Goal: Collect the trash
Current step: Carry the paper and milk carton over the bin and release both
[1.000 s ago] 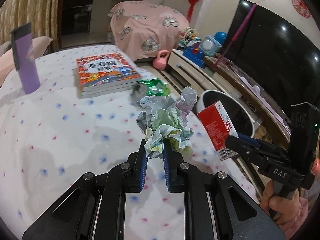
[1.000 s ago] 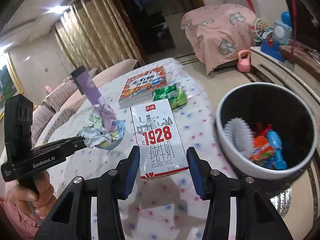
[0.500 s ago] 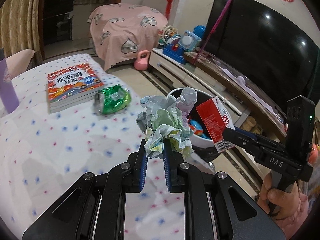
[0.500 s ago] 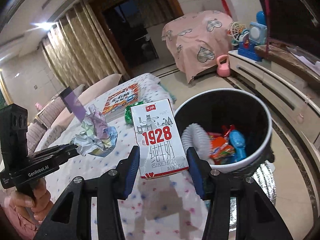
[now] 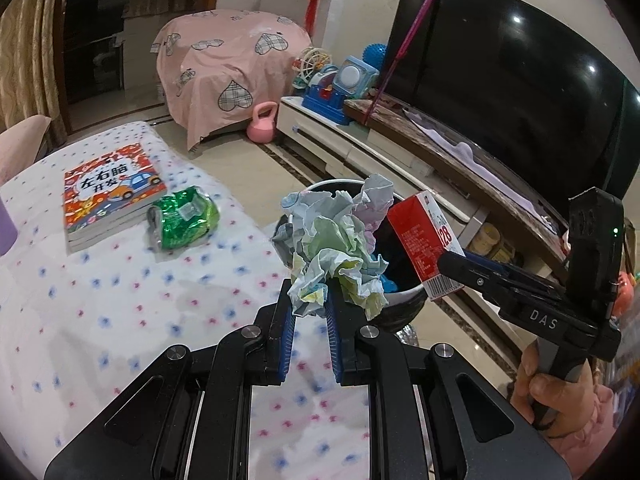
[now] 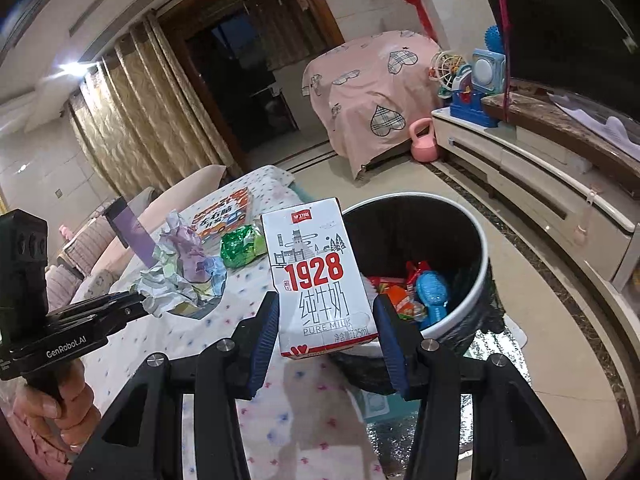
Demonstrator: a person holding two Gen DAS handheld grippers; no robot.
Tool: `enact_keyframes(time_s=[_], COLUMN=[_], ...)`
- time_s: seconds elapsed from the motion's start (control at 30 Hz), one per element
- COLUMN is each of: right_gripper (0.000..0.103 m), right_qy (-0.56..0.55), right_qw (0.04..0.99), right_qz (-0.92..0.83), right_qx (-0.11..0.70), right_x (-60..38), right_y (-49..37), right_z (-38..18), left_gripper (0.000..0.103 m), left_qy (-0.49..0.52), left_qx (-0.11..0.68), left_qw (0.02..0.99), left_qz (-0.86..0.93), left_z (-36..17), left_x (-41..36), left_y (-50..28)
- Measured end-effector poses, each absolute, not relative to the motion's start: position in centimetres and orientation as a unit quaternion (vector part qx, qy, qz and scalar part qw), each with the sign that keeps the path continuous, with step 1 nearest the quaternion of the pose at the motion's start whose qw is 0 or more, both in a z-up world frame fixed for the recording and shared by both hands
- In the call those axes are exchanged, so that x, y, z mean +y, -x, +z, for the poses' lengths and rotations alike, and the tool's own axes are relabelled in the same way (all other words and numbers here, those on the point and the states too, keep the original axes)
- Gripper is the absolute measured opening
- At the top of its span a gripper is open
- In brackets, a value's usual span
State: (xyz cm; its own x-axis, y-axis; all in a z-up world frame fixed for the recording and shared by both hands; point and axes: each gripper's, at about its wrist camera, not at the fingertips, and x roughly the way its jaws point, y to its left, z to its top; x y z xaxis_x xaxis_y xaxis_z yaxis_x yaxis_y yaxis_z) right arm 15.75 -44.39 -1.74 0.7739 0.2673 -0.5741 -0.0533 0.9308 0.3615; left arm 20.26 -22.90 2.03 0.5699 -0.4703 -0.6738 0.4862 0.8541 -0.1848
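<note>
My left gripper (image 5: 311, 307) is shut on a crumpled ball of pastel paper (image 5: 336, 246), held in the air near the table's edge, just in front of the bin. My right gripper (image 6: 326, 326) is shut on a red-and-white milk carton (image 6: 316, 276) marked 1928, held upright beside the round black bin (image 6: 478, 240) with a white rim, which stands on the floor with colourful wrappers inside. The carton (image 5: 424, 240) and the bin rim (image 5: 404, 296) also show in the left wrist view. A crumpled green wrapper (image 5: 184, 216) lies on the dotted tablecloth (image 5: 120, 304).
A picture book (image 5: 110, 190) lies at the table's far end, with a purple box (image 6: 130, 230) to its left. A low TV cabinet (image 6: 540, 184) with toys and a large dark screen (image 5: 512, 92) runs behind the bin. A pink kettlebell (image 5: 262, 124) sits on the floor.
Both grippers have swung right with their loads, away from the table's middle and toward the bin. The bin now sits close behind the paper ball and carton. Neither grip changed.
</note>
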Motion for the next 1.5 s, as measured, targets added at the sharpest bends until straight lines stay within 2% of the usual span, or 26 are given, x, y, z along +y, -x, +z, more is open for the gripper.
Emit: enact_keyframes(time_s=[0.67, 1.5], right_gripper=[0.048, 0.048], right_qy=[-0.168, -0.149], right_qw=[0.928, 0.917], right_qz=[0.058, 0.031], right_qx=[0.327, 0.367], right_x=[-47.8, -49.6], right_y=[-16.3, -20.6], right_z=[-1.7, -3.2], left_gripper=[0.014, 0.014], left_qy=[-0.044, -0.058], left_qx=[0.383, 0.419], left_qw=[0.879, 0.864], left_qz=[-0.280, -0.273], left_z=[1.6, -0.7], left_x=[-28.1, -32.4], left_y=[-22.1, -26.5])
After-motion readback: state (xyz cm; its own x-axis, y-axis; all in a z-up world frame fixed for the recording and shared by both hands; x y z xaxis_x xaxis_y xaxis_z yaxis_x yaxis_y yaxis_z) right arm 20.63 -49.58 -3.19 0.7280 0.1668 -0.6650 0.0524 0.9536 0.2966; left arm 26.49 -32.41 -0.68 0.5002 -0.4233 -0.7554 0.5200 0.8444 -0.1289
